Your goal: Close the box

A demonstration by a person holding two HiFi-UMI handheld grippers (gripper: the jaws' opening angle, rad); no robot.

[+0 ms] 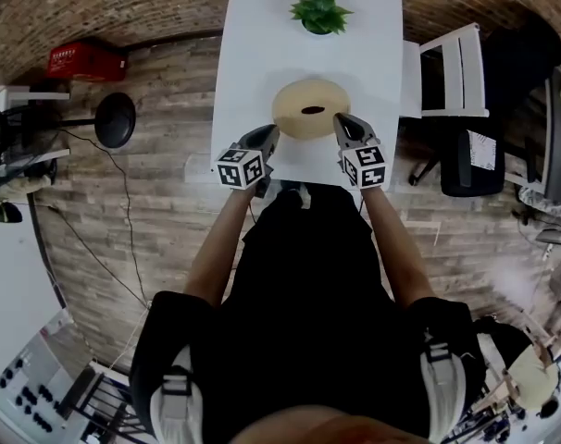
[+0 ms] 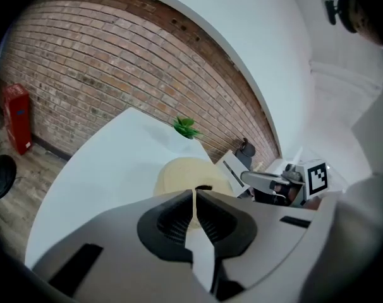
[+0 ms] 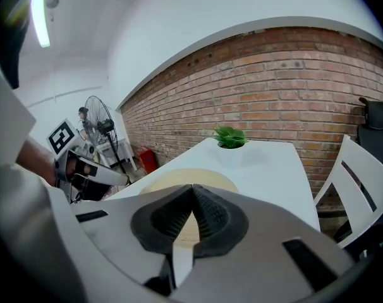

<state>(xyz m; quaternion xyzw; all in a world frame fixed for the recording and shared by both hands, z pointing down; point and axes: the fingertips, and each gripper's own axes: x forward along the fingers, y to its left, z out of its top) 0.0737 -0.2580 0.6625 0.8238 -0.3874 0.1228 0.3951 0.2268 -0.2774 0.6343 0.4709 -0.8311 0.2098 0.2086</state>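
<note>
A round cream box (image 1: 310, 109) with a dark slot in its top lies on the white table (image 1: 253, 54), near its front edge. My left gripper (image 1: 272, 135) hovers at the box's left side and my right gripper (image 1: 340, 121) at its right side, both close to the rim. In the left gripper view the jaws (image 2: 195, 194) stand together with nothing between them, the box (image 2: 188, 172) just beyond. The right gripper view shows its jaws (image 3: 192, 188) shut and empty, the box (image 3: 179, 180) ahead of them.
A small green potted plant (image 1: 320, 10) stands at the table's far end. A white chair (image 1: 452, 72) and a black office chair (image 1: 475, 160) are to the right. On the floor at left are a black stool (image 1: 115, 120) and a red crate (image 1: 84, 61).
</note>
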